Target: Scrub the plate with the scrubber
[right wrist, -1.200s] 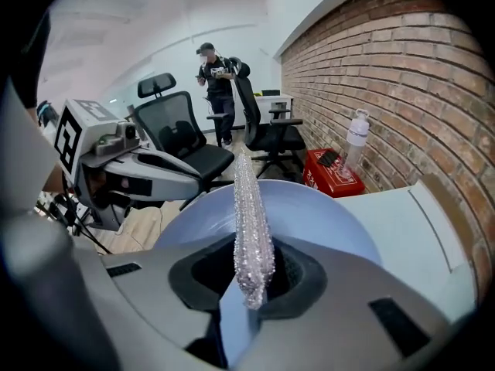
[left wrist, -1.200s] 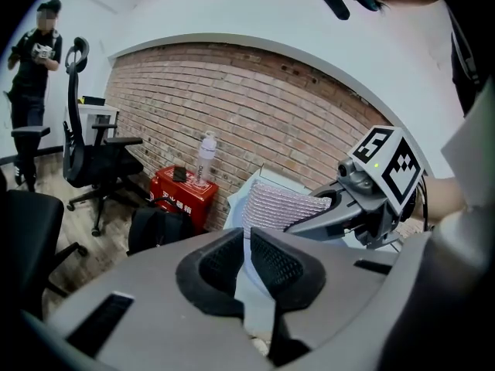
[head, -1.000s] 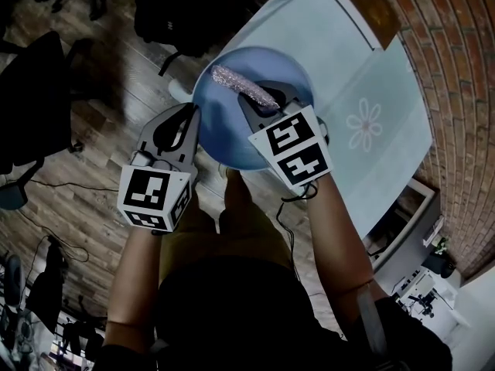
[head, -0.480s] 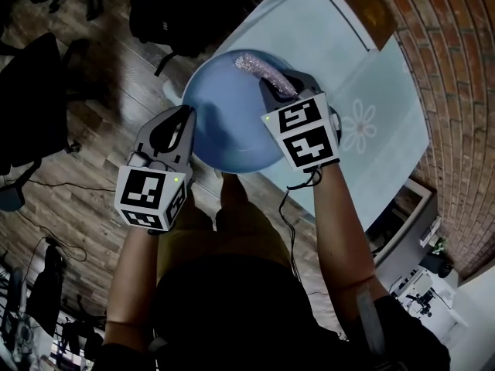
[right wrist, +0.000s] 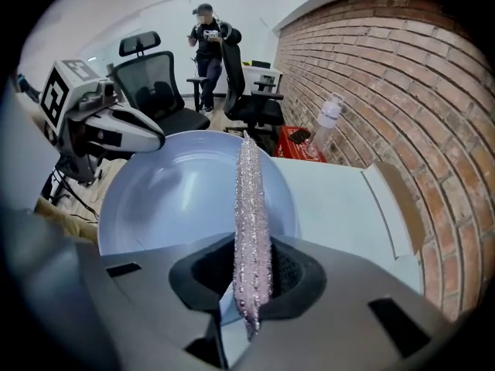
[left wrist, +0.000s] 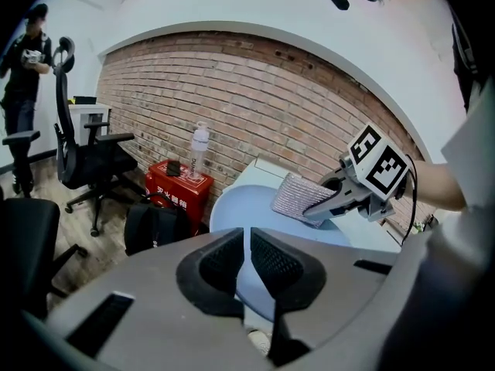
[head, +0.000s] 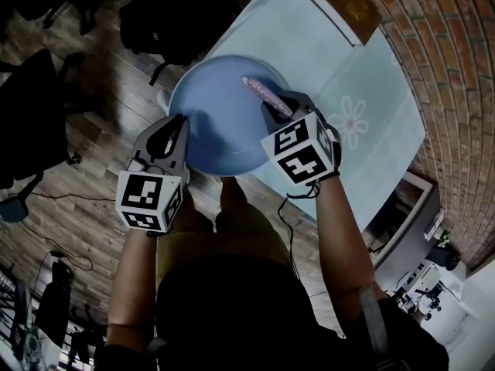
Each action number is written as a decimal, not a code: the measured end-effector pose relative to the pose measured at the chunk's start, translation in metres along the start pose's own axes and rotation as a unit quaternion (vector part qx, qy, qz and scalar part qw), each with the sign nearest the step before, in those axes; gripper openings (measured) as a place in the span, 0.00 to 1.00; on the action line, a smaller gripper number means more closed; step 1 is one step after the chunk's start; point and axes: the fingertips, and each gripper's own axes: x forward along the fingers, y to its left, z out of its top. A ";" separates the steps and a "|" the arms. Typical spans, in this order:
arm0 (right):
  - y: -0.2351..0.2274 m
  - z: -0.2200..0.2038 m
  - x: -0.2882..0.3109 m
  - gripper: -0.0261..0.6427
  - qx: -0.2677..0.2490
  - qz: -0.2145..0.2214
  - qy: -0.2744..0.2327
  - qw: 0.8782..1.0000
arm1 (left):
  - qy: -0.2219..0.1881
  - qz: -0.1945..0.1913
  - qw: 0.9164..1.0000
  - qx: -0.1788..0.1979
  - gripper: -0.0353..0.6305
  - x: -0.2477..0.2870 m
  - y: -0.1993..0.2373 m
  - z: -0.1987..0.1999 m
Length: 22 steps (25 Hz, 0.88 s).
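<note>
L claw (head: 178, 124) pinches plate (head: 220, 134) at rim: stiff, prob. slick, so grip edge firmly. R claw (head: 280, 105) clamps scrubber (head: 261, 93) end; soft, light, likely flexes.

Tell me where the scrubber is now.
In the head view, the scrubber is right of centre, clamped in the right tongs, over the far right part of the blue plate.

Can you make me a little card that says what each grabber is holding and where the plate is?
Left gripper: jaws shut on the rim of the round light-blue plate
Right gripper: jaws shut on the sparkly pinkish mesh scrubber
Scrubber: lies across the plate's inside
Plate: partly over the pale blue table, partly past its edge
Beside the table: red brick wall
</note>
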 end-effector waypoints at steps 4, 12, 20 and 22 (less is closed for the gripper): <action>0.015 -0.012 -0.007 0.17 -0.006 0.015 0.010 1.000 | 0.003 0.007 1.000 0.005 0.11 -0.003 0.001 0.001; 0.051 -0.023 -0.016 0.17 -0.022 0.053 0.014 0.998 | 0.002 0.017 1.000 0.006 0.11 -0.010 0.004 0.000; 0.098 -0.019 -0.020 0.17 -0.037 0.103 0.007 0.994 | -0.002 0.016 1.000 0.005 0.11 -0.017 -0.001 -0.004; 0.110 -0.013 -0.020 0.17 -0.043 0.112 0.001 0.993 | -0.004 0.016 1.000 0.005 0.11 -0.020 -0.001 -0.004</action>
